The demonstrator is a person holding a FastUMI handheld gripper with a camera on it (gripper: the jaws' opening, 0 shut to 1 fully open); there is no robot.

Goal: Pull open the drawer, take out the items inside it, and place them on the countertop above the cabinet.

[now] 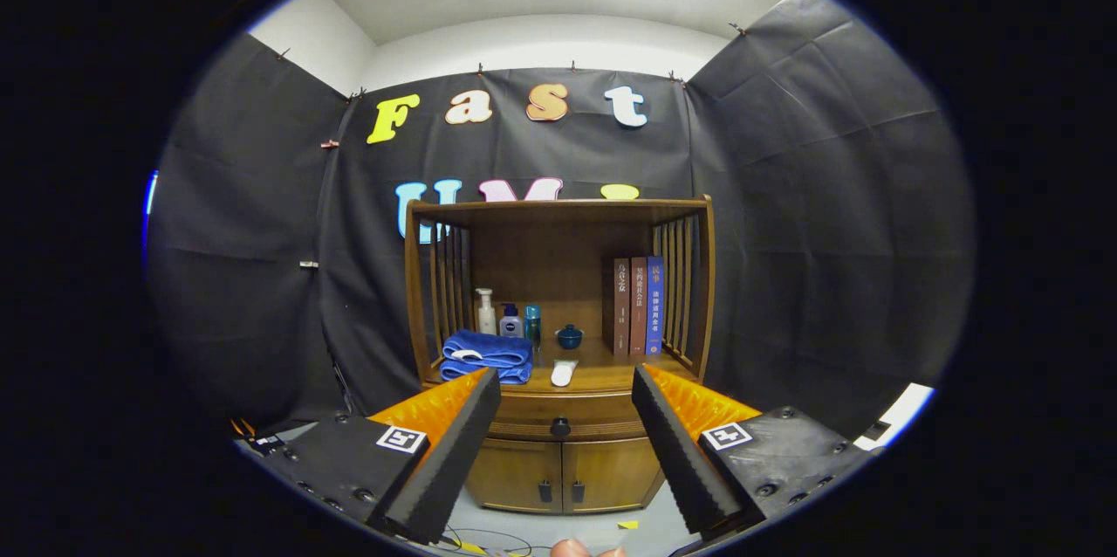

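Note:
A wooden cabinet (558,461) stands ahead against the booth wall. Its drawer (558,410) is closed, with a dark round knob (560,427) at its middle, seen between my fingers and beyond them. My gripper (565,389) is open, some way short of the cabinet, with nothing between the fingers. The countertop (602,377) above the drawer carries a folded blue towel (485,356), a small white object (564,373), a white pump bottle (486,312), a dark blue bottle (511,322), a teal bottle (532,323), a small blue bowl (569,336) and three upright books (637,306).
Slatted wooden side panels (685,286) and a top board (558,209) enclose the countertop. Two lower cabinet doors (563,474) with dark handles sit under the drawer. Cables (476,539) lie on the floor near me. A fingertip (572,549) shows below the gripper.

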